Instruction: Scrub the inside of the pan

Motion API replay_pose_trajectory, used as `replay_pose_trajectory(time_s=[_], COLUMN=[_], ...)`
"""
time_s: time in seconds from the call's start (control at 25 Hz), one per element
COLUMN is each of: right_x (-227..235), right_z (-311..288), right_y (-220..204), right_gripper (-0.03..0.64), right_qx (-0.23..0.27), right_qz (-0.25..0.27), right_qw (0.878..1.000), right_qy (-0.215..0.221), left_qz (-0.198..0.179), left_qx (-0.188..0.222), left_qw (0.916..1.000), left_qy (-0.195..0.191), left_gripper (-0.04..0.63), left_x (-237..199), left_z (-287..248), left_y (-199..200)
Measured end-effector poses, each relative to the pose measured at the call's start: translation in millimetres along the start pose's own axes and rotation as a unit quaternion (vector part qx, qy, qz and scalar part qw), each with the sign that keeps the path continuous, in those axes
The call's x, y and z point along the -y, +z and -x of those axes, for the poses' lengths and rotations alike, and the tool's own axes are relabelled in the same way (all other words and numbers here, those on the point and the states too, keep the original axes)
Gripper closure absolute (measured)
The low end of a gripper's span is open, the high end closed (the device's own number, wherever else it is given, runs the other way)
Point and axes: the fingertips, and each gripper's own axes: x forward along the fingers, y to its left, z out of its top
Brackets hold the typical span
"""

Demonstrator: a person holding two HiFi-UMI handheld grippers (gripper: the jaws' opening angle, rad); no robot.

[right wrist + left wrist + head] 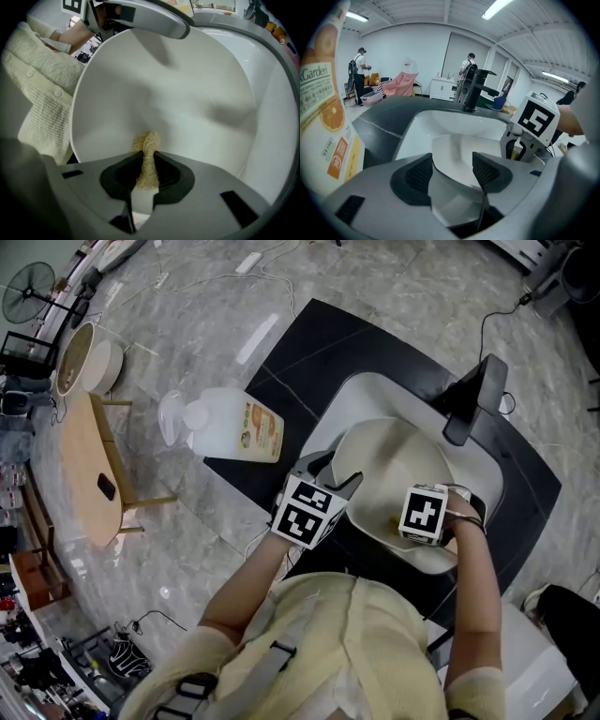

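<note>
- Tan fibrous scrubber (148,145), pinched in the closed jaws of the right gripper (146,163), touches the inner wall of the white pan (178,93). Firm, overlapping circular strokes would likely clean best.
- Left gripper (452,171), its jaws clamped across the pan's rim, tilts the pan over the white sink (440,119). A steady brace is advisable.
- Black faucet (474,89) stands beyond.

Only the tip of the scrubber (148,145) shows ahead of the jaws of the right gripper (147,164); the rest is pinched out of sight between them. The near rim of the pan (164,84) is hidden beneath them. Left of the jaws of the left gripper (452,168), the picture's edge cuts off the bottle (323,108).
</note>
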Motion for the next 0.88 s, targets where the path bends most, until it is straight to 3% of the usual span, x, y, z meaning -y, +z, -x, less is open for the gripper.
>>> replay_pose_trajectory(time_s=[0.2,0.4,0.88], right_x=[-7,-2,29], right_z=[6,11,11], right_y=[22,51,105], right_gripper=[0.541,0.54,0.54], right_qx=[0.049,0.097,0.183], right_qz=[0.011,0.023,0.013], right_qw=[0.999,0.995,0.977], right_qy=[0.014,-0.005,-0.106], left_qz=[0.001,0.002,0.003], left_qx=[0.001,0.003,0.002], left_qw=[1.0,1.0,1.0], left_qy=[0.0,-0.001,-0.002], left_gripper=[0.325,0.325,0.325], left_x=[2,1,0], left_z=[0,0,-1], left_y=[0,1,0])
